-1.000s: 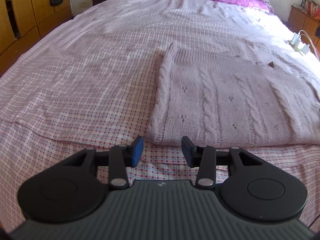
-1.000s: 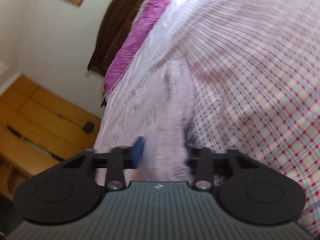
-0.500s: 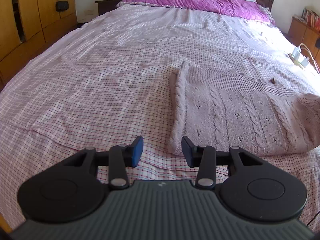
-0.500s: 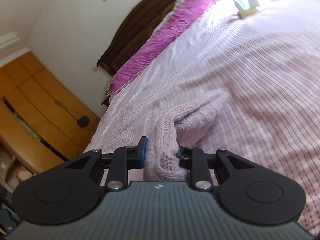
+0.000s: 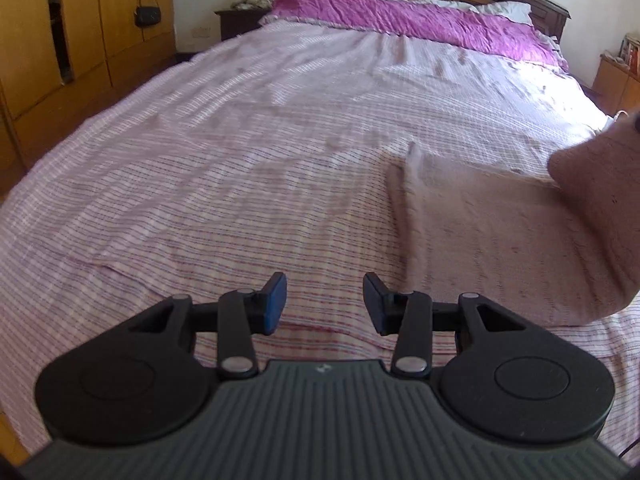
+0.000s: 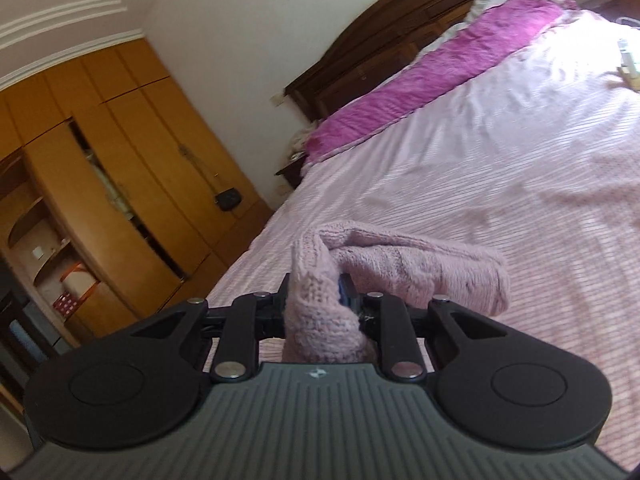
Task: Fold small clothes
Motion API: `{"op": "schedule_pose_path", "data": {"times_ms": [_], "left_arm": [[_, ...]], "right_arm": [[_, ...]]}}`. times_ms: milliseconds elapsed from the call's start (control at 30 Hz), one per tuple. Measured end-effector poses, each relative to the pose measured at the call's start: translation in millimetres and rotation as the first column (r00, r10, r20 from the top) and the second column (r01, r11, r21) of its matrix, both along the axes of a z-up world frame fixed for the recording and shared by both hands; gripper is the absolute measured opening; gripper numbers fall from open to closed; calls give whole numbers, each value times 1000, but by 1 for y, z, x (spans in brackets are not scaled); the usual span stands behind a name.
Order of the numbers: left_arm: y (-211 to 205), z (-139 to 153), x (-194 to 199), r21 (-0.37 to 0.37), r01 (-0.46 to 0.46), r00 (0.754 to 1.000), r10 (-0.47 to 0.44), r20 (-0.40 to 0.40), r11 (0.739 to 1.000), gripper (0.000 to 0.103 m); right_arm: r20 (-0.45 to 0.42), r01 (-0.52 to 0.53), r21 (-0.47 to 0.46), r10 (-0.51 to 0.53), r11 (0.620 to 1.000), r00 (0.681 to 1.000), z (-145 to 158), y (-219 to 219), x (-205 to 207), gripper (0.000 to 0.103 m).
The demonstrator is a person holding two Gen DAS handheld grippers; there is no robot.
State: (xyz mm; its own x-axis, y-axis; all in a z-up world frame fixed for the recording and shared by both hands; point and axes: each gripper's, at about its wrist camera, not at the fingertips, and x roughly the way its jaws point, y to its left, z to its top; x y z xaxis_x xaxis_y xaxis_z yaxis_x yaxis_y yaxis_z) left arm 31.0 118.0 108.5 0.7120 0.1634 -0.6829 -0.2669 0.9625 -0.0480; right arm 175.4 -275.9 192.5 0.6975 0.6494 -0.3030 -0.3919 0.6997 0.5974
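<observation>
Far left stands the wooden wardrobe (image 5: 80, 28); the left gripper (image 5: 324, 304) hovers over the checked bedsheet (image 5: 240, 168), jaws apart and empty. Right of it the pink knit sweater (image 5: 500, 240) lies flat on the bed, its right edge lifted – the right gripper (image 6: 316, 304) is clamped on that edge (a thick bunch). To fold well, I'd carry the edge leftward, low and level – landing it square on the far edge

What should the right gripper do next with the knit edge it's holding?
Probably carry it across toward the left side and lay it down. The right gripper has its jaws shut on the pink knit sweater, one edge lifted while the rest lies flat on the bed; the left gripper is open and empty.
</observation>
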Motion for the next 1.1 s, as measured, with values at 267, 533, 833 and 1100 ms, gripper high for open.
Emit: {"op": "schedule_pose_path", "data": {"times_ms": [267,533,833,1100], "left_arm": [[28,-3,-14,-23,-59,998,59,12,998,44],[41,-5,-21,-53,-69,997,71,25,996,44],[26,1,-2,-131,-3,998,10,58,991,44],[-10,12,27,-184,118,991,-102,90,976,44]], "right_arm": [[28,-110,-231,120,967,992,-26,131,-3,22],[-20,-213,-385,223,898,975,-84,199,-18,35],[-24,-217,-203,217,955,976,-70,139,-48,60],[12,-37,-169,39,985,999,-67,71,-77,70]]}}
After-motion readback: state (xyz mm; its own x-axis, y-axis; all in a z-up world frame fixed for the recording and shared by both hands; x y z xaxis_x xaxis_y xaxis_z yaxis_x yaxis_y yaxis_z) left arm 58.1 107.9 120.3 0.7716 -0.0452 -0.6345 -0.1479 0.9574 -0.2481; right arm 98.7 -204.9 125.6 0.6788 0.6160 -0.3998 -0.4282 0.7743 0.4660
